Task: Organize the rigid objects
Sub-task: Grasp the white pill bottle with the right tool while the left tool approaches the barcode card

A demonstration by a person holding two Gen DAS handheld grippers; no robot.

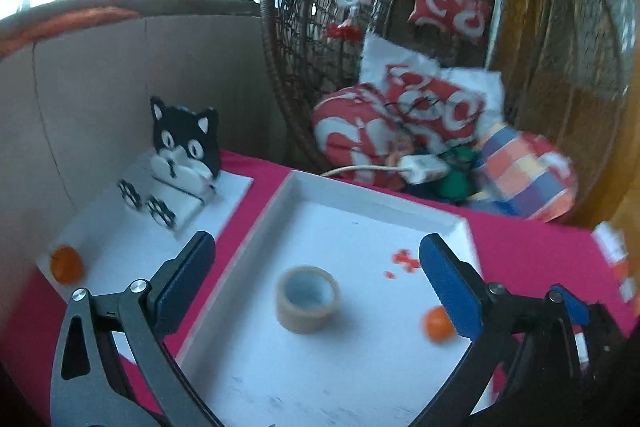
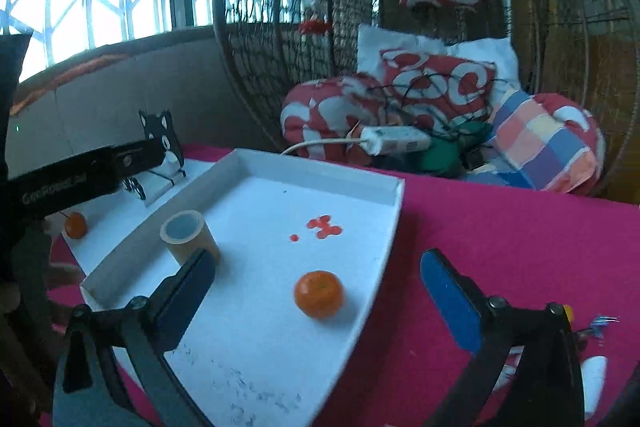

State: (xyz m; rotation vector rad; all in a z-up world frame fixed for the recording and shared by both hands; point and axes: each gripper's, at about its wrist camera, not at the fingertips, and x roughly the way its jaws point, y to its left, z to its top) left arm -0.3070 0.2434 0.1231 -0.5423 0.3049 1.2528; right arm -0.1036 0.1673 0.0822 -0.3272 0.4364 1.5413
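One label on left gripper point(image 2: 80, 175), blurred, perhaps "GoPro..."; unreadable.

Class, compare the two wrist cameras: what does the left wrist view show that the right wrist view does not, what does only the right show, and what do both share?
Only the left wrist view shows the cat-shaped stand's whole face and its paw-print base.

Only the right wrist view shows the left gripper's black body crossing the left edge, hiding part of that stand, and scribbled marks on the tray floor near the camera.

Both show the white tray holding the tape roll and an orange, red specks, a second orange on the flat white board, the pink cloth, and open jaws gripping nothing.
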